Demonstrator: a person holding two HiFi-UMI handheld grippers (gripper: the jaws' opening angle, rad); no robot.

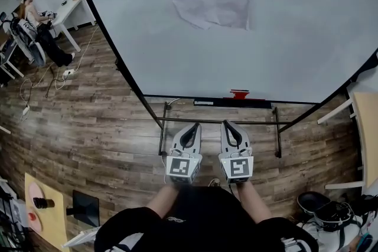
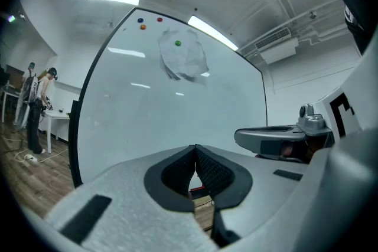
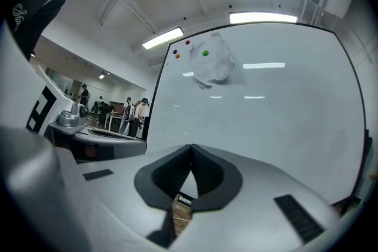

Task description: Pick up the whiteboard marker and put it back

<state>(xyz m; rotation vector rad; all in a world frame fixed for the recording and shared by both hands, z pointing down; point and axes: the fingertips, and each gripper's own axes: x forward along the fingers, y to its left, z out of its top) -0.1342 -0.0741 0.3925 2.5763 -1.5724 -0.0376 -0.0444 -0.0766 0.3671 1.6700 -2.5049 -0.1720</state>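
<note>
Both your left tool (image 1: 195, 126) and right tool (image 1: 225, 123) are clenched empty; marker (image 1: 204, 102) seems to lie lengthwise at the tray's (image 1: 255, 104) left end, nearer your left.

The whiteboard (image 1: 283, 38) and its stand's crossbar (image 1: 260, 121) face the left tool (image 1: 193, 126) and right tool (image 1: 227, 123) at twelve o'clock; open floor (image 1: 88, 121) lies toward nine o'clock.

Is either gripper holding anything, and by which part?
Nothing is held: the left gripper and right gripper are both shut and empty, facing the whiteboard.
</note>
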